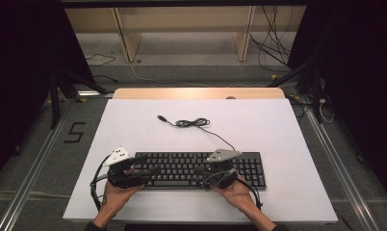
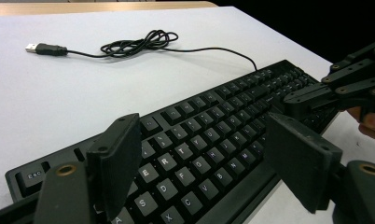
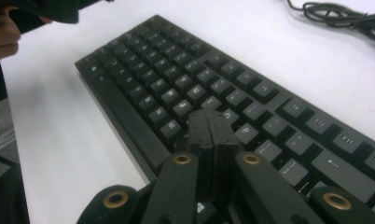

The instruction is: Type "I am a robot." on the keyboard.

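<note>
Two grippers sit over a black keyboard (image 1: pixel 196 169) lying near the front edge of the white table (image 1: pixel 134 130). Left gripper (image 1: pixel 148 174), at the keyboard's left end, has jaws spread wide above the letter keys, nothing between them. Right gripper (image 1: pixel 201 172), over the right-middle keys, has jaws pressed together, empty, tips just above the keys. Keyboard's cable (image 1: pixel 194 123) lies coiled behind it, USB plug (image 1: pixel 161 117) free on the table.
</note>
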Available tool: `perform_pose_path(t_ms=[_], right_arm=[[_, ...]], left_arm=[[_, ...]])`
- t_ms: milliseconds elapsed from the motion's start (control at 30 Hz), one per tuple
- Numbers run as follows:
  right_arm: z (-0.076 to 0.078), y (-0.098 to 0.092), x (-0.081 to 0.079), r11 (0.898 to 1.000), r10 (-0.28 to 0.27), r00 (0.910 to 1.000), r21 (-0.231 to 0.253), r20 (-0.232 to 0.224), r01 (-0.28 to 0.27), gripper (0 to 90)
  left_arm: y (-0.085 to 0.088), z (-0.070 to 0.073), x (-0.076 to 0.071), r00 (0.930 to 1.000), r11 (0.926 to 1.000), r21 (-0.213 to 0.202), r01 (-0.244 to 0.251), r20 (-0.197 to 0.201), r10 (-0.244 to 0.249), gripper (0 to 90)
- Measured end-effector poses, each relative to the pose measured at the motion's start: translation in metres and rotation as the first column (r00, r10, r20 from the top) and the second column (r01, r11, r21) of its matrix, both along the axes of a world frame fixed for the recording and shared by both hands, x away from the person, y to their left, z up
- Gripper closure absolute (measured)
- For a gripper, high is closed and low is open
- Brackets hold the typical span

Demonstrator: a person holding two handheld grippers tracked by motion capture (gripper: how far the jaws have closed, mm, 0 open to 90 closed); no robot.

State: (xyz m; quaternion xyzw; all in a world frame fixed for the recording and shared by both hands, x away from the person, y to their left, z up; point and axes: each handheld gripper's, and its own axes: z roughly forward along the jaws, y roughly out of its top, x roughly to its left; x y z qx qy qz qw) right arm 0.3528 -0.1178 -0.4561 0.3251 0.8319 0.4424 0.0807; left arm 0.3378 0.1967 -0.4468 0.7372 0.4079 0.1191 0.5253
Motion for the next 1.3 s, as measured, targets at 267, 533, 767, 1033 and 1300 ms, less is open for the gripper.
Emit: perform_pose_path(t_ms=[267, 533, 767, 1033, 1300], right_arm=[[-0.009, 0.007, 0.002, 0.999, 0.012, 0.9997, -0.039, -0.021, -0.013, 90.0], [-0.017, 0.013, 0.004, 0.997, 0.012, 0.9994, -0.077, -0.033, -0.015, 90.0], [-0.02, 0.015, 0.006, 0.995, 0.011, 0.9994, -0.097, -0.034, -0.014, 90.0], [-0.025, 0.017, 0.006, 0.994, 0.005, 0.9997, -0.112, -0.025, -0.007, 90.0], [-0.02, 0.013, 0.006, 0.997, -0.008, 0.9997, -0.071, -0.023, 0.006, 90.0]], left_arm=[[0.0, -0.002, -0.004, 1.0, 1.0, 0.001, 0.005, 0.007, -0.005, 27.0], [0.0, -0.003, -0.007, 0.9999, 0.9999, 0.007, 0.01, 0.008, -0.01, 26.3], [0.0, -0.004, -0.008, 0.9998, 0.9999, 0.004, 0.01, 0.019, -0.01, 25.7], [0.0, -0.004, -0.008, 0.9996, 0.9999, 0.006, 0.013, 0.023, -0.013, 25.7], [0.001, -0.005, -0.008, 0.9996, 0.9999, 0.008, 0.011, 0.025, -0.011, 25.7]])
